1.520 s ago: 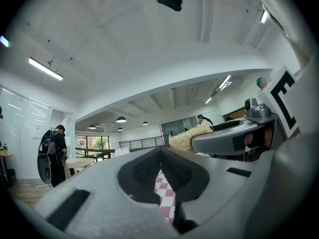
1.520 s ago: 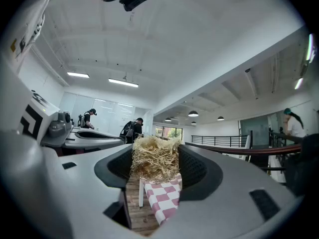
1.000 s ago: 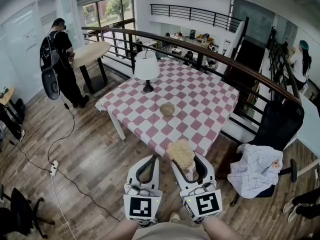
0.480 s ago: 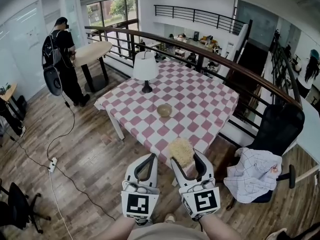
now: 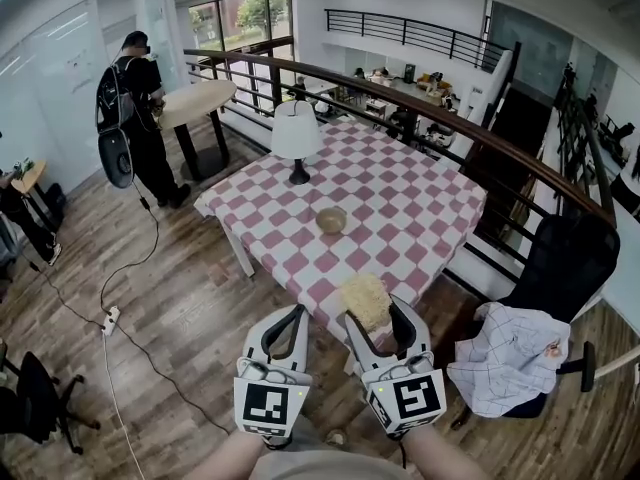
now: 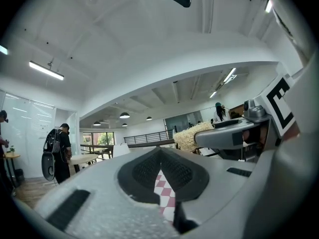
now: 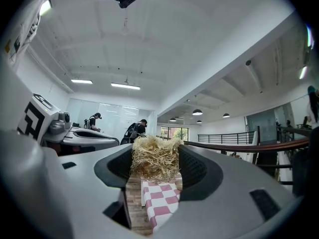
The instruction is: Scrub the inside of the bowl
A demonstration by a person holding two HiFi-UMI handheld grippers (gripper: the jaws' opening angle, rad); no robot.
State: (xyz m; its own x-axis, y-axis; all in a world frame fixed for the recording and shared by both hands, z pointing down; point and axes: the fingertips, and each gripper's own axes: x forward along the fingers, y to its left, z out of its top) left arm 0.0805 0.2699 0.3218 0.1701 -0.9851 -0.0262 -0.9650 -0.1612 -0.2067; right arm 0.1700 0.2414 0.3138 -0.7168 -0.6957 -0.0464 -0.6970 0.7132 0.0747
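Observation:
A small tan bowl (image 5: 331, 219) sits near the middle of the table with the red-and-white checked cloth (image 5: 400, 203). My right gripper (image 5: 372, 306) is shut on a straw-coloured loofah scrubber (image 5: 366, 300), held level near the table's front corner; the scrubber (image 7: 155, 158) fills the gap between its jaws. My left gripper (image 5: 285, 323) is shut and empty, just left of the right one, over the wooden floor. In the left gripper view the jaws (image 6: 160, 169) meet with only checked cloth seen past them. Both grippers are well short of the bowl.
A white table lamp (image 5: 297, 136) stands at the table's far left. A curved wooden railing (image 5: 440, 113) runs behind it. An office chair with a plaid shirt (image 5: 510, 353) stands at right. A person with a backpack (image 5: 135, 108) stands by a round table (image 5: 195, 103). A cable and power strip (image 5: 110, 320) lie on the floor.
Both grippers have moved forward a little toward the table, still side by side, the scrubber still gripped. The table and bowl appear slightly nearer in the head view.

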